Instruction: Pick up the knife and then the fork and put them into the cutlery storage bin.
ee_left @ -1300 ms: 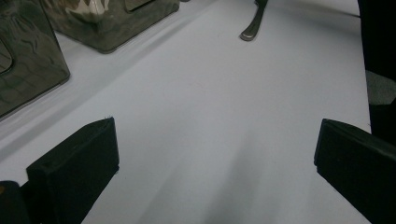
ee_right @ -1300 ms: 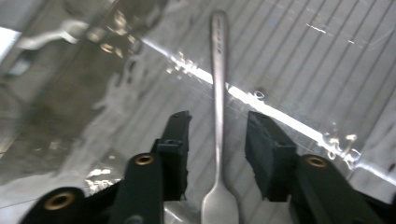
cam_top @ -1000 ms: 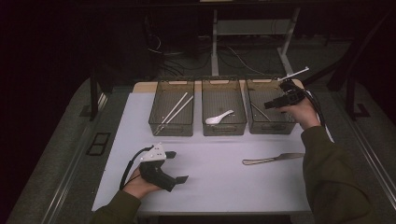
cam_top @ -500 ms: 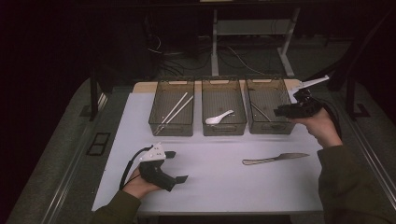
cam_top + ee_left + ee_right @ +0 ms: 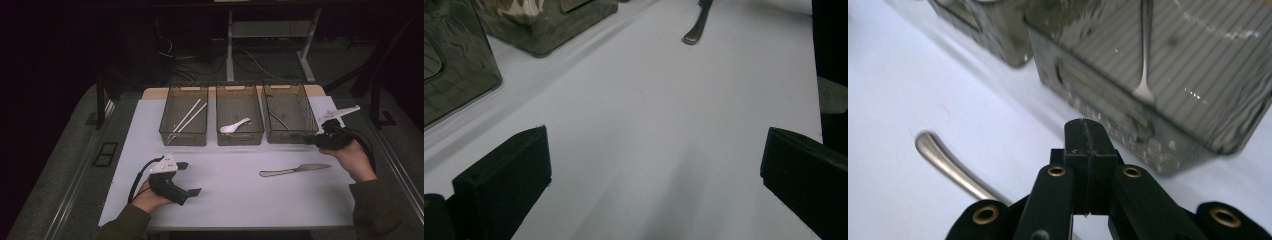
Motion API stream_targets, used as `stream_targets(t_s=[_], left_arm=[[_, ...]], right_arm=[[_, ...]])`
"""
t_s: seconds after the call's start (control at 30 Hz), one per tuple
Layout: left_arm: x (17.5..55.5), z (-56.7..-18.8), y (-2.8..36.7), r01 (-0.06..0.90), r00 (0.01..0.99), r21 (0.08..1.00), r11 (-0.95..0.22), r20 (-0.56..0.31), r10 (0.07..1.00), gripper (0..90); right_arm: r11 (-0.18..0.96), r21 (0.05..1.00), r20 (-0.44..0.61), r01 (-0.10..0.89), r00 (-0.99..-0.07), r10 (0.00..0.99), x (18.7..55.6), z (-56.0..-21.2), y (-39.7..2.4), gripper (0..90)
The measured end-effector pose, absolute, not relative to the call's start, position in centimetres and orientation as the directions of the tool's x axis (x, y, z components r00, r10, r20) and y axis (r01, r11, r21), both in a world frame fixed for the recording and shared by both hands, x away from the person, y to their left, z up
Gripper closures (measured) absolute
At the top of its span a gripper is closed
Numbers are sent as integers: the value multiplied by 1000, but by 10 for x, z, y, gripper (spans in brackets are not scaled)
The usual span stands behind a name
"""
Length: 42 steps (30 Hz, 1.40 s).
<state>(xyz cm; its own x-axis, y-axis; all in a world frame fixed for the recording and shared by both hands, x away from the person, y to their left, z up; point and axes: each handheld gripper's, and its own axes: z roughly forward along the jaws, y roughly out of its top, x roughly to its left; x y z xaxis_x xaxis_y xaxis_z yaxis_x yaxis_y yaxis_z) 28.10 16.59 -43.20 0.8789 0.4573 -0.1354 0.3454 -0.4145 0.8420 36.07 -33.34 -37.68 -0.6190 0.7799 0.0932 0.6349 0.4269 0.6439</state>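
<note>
A metal table knife [image 5: 294, 170] lies on the white table top, right of centre, and its handle [image 5: 948, 167] appears in the right gripper view. My right gripper [image 5: 311, 141] hovers just beyond the knife's blade end, by the right basket's [image 5: 300, 134] front corner. Its jaws are shut with nothing between them [image 5: 1087, 137]. My left gripper [image 5: 190, 178] rests low at the front left, open and empty [image 5: 654, 170], pointing across the table toward the knife [image 5: 696, 22].
Three mesh baskets stand in a row at the back. The left basket [image 5: 172, 134] holds chopsticks [image 5: 186, 119], the middle basket [image 5: 240, 137] a white spoon [image 5: 234, 127]. A thin metal utensil [image 5: 1145, 50] lies in the right basket.
My right gripper has come down and toward the person, from over the right basket to its front corner near the knife. The left gripper has not moved.
</note>
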Motion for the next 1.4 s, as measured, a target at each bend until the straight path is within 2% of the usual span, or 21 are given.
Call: stream_targets(t_s=[0.6,0.83,1.4], left_arm=[[280,-432,165,348,879,837,-422,-135,457,0],[280,-432,165,349,879,836,-423,-137,456,0],[280,-432,164,351,879,835,-424,-138,456,0]], right_arm=[[457,525,89,718,-580,810,352,-426,-354,895],[471,489,83,734,-576,813,354,-434,-354,896],[481,469,120,741,-593,797,342,-433,-356,896]])
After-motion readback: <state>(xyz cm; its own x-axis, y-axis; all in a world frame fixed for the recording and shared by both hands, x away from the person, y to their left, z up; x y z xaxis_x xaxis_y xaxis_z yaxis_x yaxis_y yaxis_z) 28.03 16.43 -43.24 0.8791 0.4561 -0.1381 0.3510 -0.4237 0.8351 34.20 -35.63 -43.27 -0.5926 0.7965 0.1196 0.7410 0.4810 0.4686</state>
